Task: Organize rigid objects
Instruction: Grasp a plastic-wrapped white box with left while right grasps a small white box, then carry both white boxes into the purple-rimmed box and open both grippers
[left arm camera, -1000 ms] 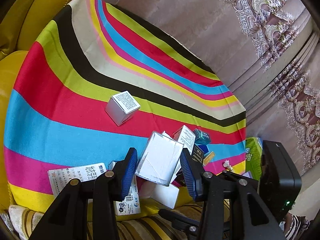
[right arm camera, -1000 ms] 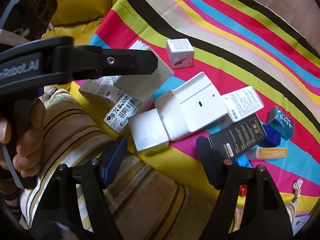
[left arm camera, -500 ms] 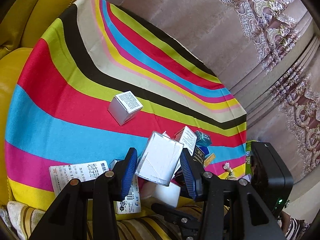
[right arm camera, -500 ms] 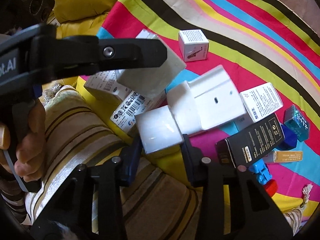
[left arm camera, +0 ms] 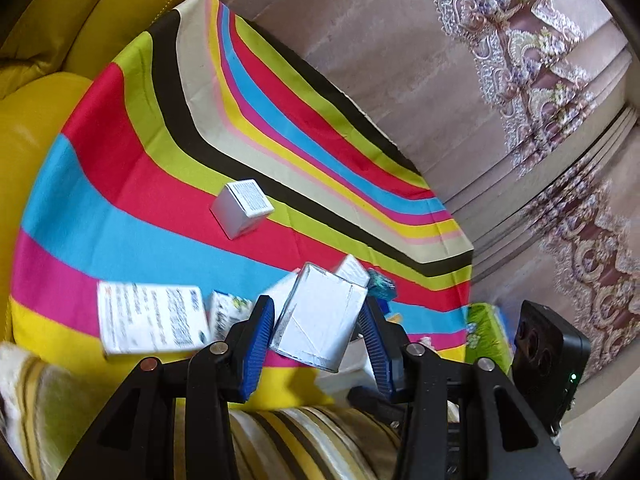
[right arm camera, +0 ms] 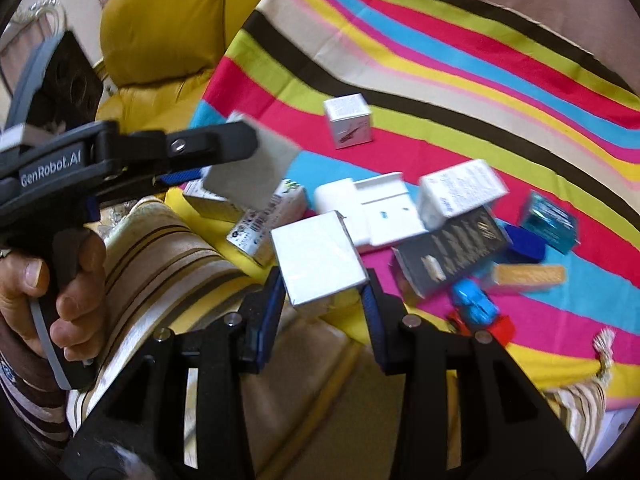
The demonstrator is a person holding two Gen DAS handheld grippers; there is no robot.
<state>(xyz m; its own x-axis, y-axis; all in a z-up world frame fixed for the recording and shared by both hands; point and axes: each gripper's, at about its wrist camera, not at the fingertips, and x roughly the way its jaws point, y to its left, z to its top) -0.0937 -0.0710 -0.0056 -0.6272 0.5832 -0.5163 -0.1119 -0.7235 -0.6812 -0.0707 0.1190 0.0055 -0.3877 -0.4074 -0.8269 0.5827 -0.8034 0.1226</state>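
Striped cloth (left arm camera: pixel 132 208) fills both views, with most boxes heaped at its near edge and one silver cube (left arm camera: pixel 242 208) alone at centre frame. My left tongs (left arm camera: pixel 316 330) pinch a white carton (left arm camera: pixel 320 320), long axis running away from me. My right tongs (right arm camera: pixel 322 292) clamp a squarer white box (right arm camera: pixel 318 258) (lower centre). The cube lies straight ahead of the left tongs, likely nearer them.

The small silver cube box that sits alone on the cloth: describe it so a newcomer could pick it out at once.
Start from the striped cloth spread over the yellow sofa. Beyond the jumble of boxes at its near edge, the small silver cube box stands alone on the red stripe. Unlike its neighbours it touches nothing, and one side carries a small dark picture.
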